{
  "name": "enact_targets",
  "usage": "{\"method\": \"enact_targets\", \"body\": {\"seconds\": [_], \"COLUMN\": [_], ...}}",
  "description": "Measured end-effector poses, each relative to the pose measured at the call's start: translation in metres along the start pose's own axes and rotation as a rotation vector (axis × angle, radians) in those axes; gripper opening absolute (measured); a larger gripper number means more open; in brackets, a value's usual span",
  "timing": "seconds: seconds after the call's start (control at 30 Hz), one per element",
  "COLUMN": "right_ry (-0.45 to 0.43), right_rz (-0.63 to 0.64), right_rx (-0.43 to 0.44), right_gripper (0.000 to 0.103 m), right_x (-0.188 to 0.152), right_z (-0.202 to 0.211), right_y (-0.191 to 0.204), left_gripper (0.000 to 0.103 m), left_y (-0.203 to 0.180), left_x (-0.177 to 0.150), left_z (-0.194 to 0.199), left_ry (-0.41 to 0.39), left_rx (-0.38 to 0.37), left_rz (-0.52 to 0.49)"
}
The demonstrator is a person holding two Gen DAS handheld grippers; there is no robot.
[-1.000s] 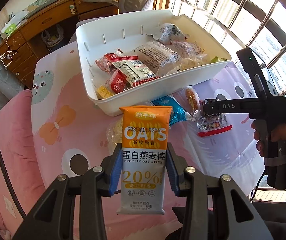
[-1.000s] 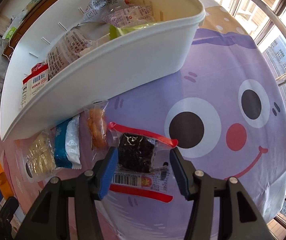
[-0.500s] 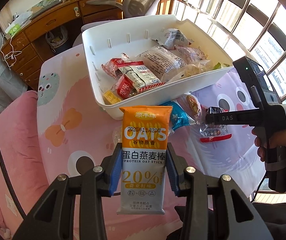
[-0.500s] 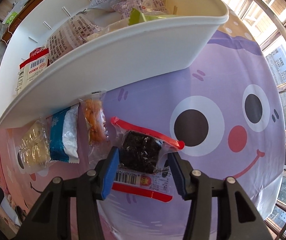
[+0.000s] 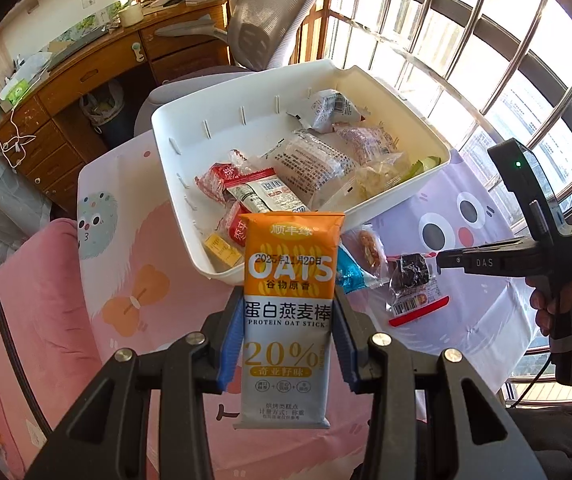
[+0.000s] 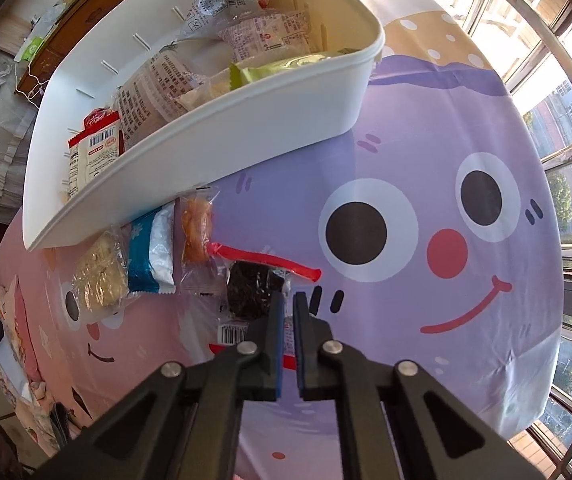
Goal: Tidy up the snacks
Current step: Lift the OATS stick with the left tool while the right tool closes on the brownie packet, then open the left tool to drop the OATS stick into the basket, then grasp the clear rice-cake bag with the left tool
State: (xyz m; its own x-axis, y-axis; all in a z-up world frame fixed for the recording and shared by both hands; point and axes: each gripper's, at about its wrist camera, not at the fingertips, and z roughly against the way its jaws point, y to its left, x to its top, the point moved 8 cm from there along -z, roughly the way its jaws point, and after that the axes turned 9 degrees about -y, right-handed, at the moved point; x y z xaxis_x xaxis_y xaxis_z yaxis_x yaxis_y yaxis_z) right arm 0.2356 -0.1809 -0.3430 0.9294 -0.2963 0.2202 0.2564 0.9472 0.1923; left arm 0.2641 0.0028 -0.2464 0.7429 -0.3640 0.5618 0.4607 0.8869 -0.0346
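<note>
Orange/white oat stick pack [image 5: 289,320] upright, off the table, label facing cam. White bin [image 6: 222,136] w/ mixed snacks toward table's far edge. Along bin's near wall on cloth: pale cracker pack [image 6: 98,276], blue/white pack [image 6: 152,258], orange snack [image 6: 196,226], dark snack in clear red-edged pouch [image 6: 252,290].

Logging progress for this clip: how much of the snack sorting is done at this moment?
Partly done. Several packets already lie in the white bin. In hand: the left gripper clamps an orange oat stick packet; the right gripper is closed on the clear packet with a dark snack. Left on the tablecloth: the orange-snack packet, blue packet and pale-biscuit packet.
</note>
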Motion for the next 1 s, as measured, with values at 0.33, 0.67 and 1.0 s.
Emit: {"method": "enact_targets", "body": {"seconds": [0.33, 0.67, 1.0], "right_ry": [0.012, 0.039, 0.076], "right_rz": [-0.026, -0.037, -0.053], "right_rx": [0.071, 0.095, 0.076], "right_gripper": [0.003, 0.003, 0.01], "right_x": [0.005, 0.005, 0.0], "right_z": [0.014, 0.018, 0.01], "right_y": [-0.006, -0.009, -0.008], "left_gripper": [0.039, 0.04, 0.074], "left_y": [0.013, 0.031, 0.057], "left_x": [0.05, 0.093, 0.078], "left_z": [-0.004, -0.025, -0.021], "left_ry": [-0.07, -0.137, -0.126], "left_rx": [0.01, 0.022, 0.033], "left_rz": [0.051, 0.111, 0.278]}}
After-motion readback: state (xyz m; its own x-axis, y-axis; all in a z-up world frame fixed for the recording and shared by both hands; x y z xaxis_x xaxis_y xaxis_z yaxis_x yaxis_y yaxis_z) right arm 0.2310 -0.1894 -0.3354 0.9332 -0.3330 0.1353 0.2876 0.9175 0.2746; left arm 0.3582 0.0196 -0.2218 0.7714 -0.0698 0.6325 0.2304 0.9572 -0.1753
